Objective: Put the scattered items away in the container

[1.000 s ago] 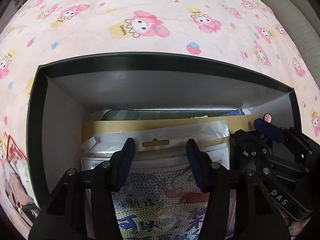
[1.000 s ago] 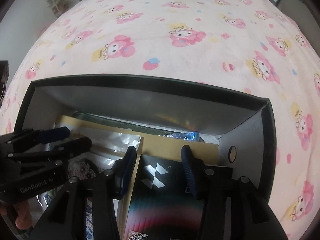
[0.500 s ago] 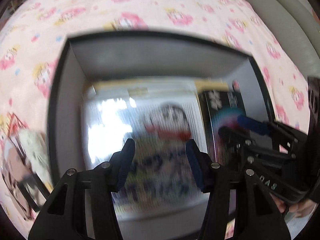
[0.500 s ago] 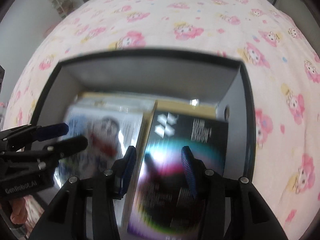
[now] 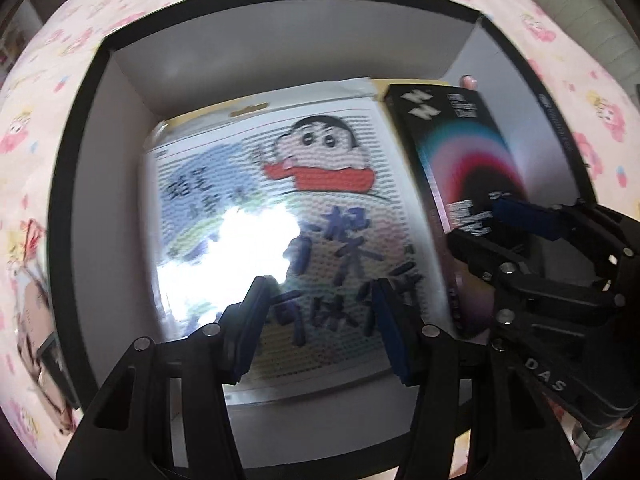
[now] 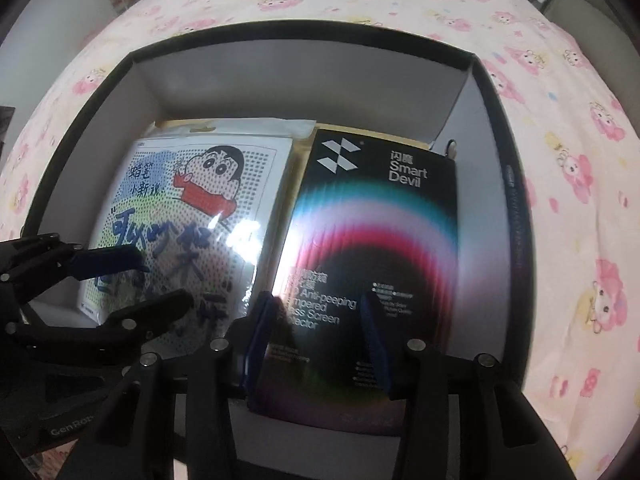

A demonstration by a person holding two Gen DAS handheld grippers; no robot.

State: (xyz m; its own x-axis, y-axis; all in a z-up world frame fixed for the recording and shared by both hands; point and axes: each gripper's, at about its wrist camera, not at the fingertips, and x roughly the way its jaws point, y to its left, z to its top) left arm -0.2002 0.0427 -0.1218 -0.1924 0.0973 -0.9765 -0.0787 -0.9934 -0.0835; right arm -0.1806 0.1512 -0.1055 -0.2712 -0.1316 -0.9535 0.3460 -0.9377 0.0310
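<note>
A black-rimmed box [image 5: 100, 128] with pale inner walls sits on a pink cartoon bedspread; it also shows in the right wrist view [image 6: 500, 128]. Inside lie a plastic-wrapped cartoon-boy packet [image 5: 280, 208] on the left and a black Smart Devil screen-protector box [image 5: 464, 160] on the right, both over a tan envelope. The packet [image 6: 192, 216] and the black box [image 6: 380, 232] show in the right wrist view too. My left gripper [image 5: 318, 320] is open and empty above the packet. My right gripper [image 6: 316, 332] is open and empty above the black box.
The pink bedspread [image 6: 580, 200] surrounds the box. A small illustrated item [image 5: 32, 300] lies on the bedspread to the left of the box. A grey cushioned edge [image 5: 612, 40] is at the far right.
Both grippers have risen and pulled back from the box. The packet and the black box, earlier between the fingers, now lie flat inside the box.
</note>
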